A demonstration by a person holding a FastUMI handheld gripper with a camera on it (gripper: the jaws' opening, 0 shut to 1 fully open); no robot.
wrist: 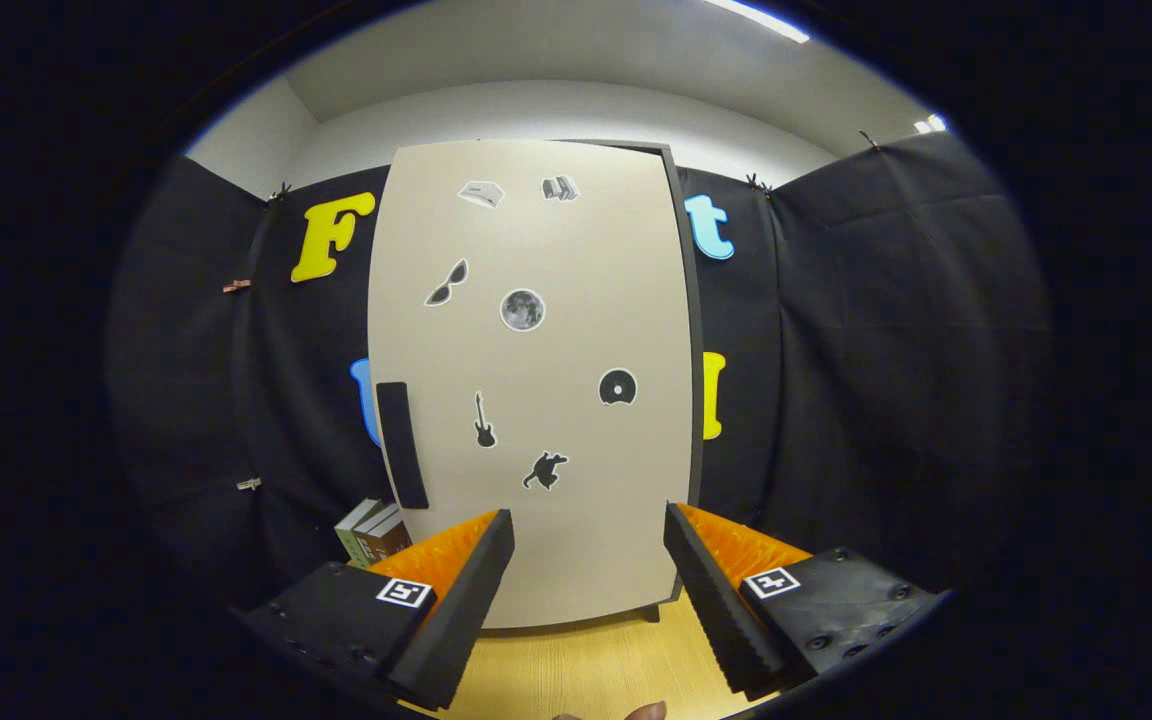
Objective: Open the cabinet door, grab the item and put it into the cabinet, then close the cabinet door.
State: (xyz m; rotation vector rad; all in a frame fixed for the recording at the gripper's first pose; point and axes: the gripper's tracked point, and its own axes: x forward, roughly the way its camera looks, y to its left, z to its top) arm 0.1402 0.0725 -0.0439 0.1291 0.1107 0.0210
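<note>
A tall beige cabinet door (pixel 536 380) stands shut straight ahead of me, dotted with small black-and-white stickers. Its black vertical handle (pixel 402 445) runs along the door's left edge, beyond my left finger. My gripper (pixel 588 535) is open, its two black fingers with orange backing spread wide and nothing between them. The item, a small box (pixel 373 532) in green, brown and white, stands on the table left of the cabinet, just past my left finger (pixel 456 600) and partly hidden by it.
The cabinet rests on a light wooden table (pixel 586 660). Black cloth walls (pixel 866 380) close in behind and on both sides. A fingertip (pixel 644 711) of a person's hand shows below, between the fingers.
</note>
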